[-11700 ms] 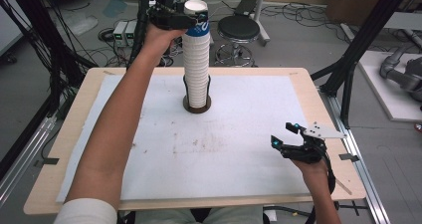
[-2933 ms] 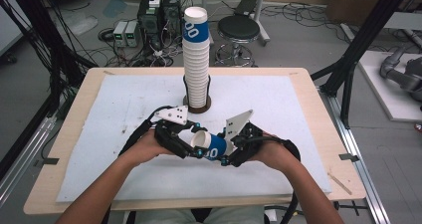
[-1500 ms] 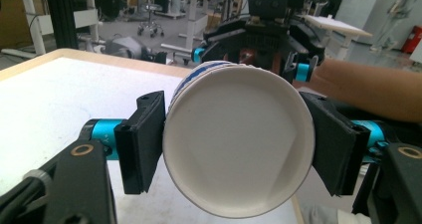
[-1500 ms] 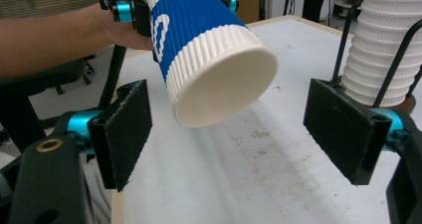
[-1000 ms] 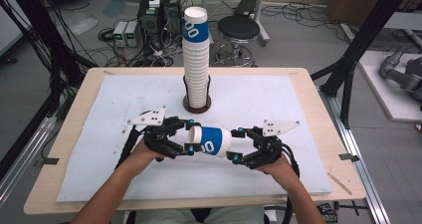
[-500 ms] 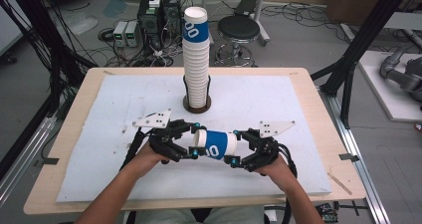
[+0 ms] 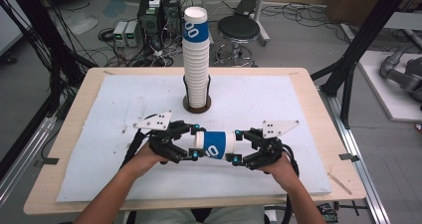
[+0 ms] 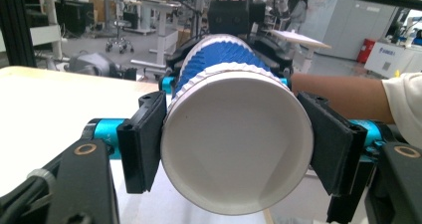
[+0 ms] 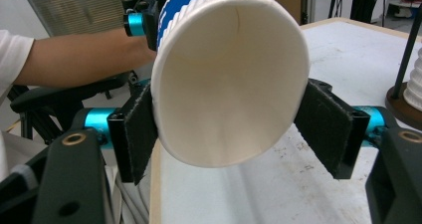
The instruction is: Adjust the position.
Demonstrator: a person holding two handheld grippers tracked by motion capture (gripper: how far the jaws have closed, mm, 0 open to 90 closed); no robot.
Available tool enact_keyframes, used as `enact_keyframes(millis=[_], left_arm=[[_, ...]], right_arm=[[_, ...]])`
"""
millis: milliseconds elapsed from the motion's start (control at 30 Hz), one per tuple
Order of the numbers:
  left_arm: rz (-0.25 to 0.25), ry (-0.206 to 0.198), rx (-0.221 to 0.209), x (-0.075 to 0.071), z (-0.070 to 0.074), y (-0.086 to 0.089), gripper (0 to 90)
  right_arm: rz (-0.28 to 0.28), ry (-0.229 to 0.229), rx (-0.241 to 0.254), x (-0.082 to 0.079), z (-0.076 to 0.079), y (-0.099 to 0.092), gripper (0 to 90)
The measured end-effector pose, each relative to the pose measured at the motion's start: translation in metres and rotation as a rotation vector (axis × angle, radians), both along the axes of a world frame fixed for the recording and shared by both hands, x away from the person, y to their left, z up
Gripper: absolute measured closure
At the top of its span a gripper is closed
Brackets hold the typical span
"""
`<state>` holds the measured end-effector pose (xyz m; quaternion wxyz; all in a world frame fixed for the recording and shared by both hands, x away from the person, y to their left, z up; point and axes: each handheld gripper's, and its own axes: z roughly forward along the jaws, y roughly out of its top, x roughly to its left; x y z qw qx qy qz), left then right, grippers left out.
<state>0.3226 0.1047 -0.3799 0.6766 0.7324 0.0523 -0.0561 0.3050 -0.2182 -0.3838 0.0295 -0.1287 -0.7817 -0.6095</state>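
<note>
**One cup held between two grippers, one tall stack behind**

Count: 1 loose white-and-blue ribbed paper cup (image 7: 215, 144), 1 tall stack of matching paper cups (image 7: 196, 59) on a dark round base (image 7: 197, 104), 2 hand-held grippers, 1 white foam mat (image 7: 278, 104) over a light wooden table (image 7: 318, 109).

Cup: lies on its side, lifted just above the mat near the table's front-centre. White ribbed ends w/ blue band mid-body, white mark on the band. In left gripper view, closed white bottom faces the cam (image 8: 238, 144). In right gripper view, open mouth faces the cam (image 9: 230, 79), inside plain white.

Left gripper (image 7: 191, 143): black jaws w/ teal fittings, clamped on cup's bottom end, pads (image 8: 145, 142) pressed on both sides. Right gripper (image 7: 238, 147): clamped on cup's rim end, one pad (image 9: 138, 132) touching, the other close alongside; mouth looks slightly squeezed to an oval.

Hands: both forearms come in from the bottom edge, grippers pointing inward at each other, level, cup bridging them. Stack stands upright well behind, centre-back of mat.
</note>
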Motion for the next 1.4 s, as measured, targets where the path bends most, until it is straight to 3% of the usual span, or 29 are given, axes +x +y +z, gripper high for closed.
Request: enact_keyframes(millis=[67,133,200,333,467,667,900,1100,1400], left_arm=[[0.016,0.026,0.023,-0.001,0.000,-0.001,26.8],[0.034,0.056,0.049,0.000,0.000,0.000,16.6],[0.042,0.063,0.061,-0.001,0.001,0.003,15.7],[0.056,0.049,0.080,-0.002,0.006,0.014,15.7],[0.081,0.029,0.139,-0.001,0.014,0.021,15.7],[0.077,0.004,0.211,0.001,0.028,0.024,15.7],[0.053,-0.016,0.322,0.001,0.035,0.015,15.7],[0.030,-0.045,0.422,0.000,0.030,-0.001,16.4],[-0.009,-0.053,0.527,0.003,0.027,-0.016,18.1]], right_arm=[[-0.001,-0.012,-0.008,0.000,0.002,0.000,28.9],[0.002,-0.019,-0.010,0.000,0.004,0.000,29.0],[0.002,-0.020,-0.020,0.000,0.007,-0.001,29.0],[-0.004,-0.029,-0.073,0.001,0.012,-0.003,29.0],[-0.020,-0.051,-0.145,0.003,0.018,-0.002,29.0],[-0.009,-0.064,-0.244,0.007,0.027,0.007,28.9],[0.021,-0.099,-0.361,0.009,0.038,0.022,28.9],[0.054,-0.128,-0.470,0.009,0.046,0.037,28.9],[0.081,-0.137,-0.565,0.008,0.047,0.051,28.7]])
